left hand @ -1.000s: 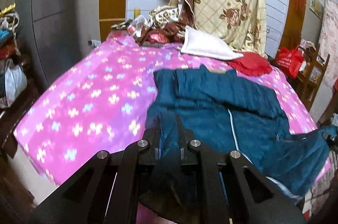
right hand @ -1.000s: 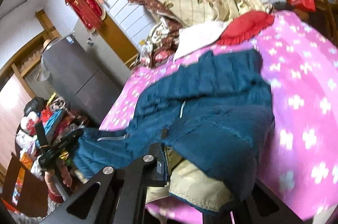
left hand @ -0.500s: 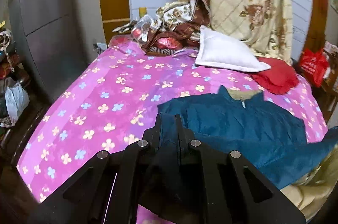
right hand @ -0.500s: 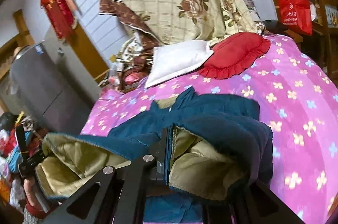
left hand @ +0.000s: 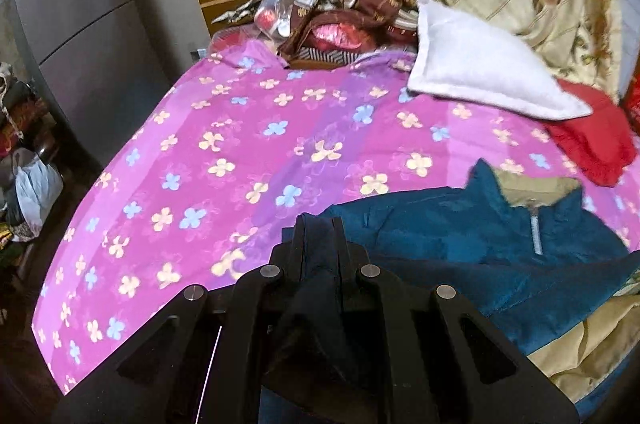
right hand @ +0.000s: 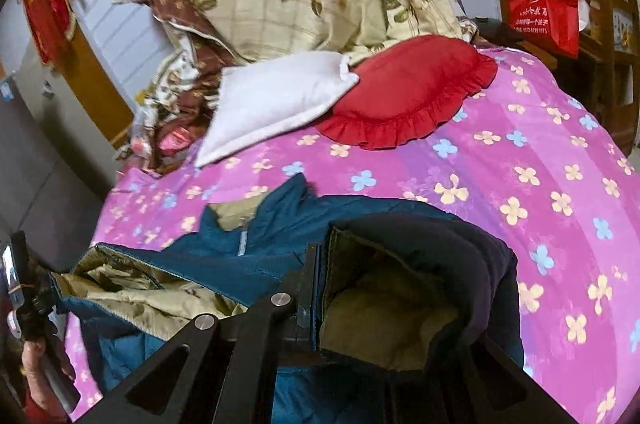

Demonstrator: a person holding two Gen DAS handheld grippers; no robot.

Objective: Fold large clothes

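A padded teal jacket (left hand: 460, 240) with tan lining lies on the near half of a pink flowered bedspread (left hand: 224, 160); bare spread stretches leftward to the bed edge. The left gripper (left hand: 319, 236) is pinched closed on a hem fold. Only the right view shows the right gripper (right hand: 320, 288), clamped on an upturned lining edge, and a frilled red cushion (right hand: 408, 92) touching a white pillow (right hand: 276, 104)

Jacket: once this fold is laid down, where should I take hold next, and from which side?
Probably the collar end of the jacket: it lies flat and open toward the white pillow, with its corners free on the sheet. Come in low from the pillow side, one tool on each collar corner beside the zipper.
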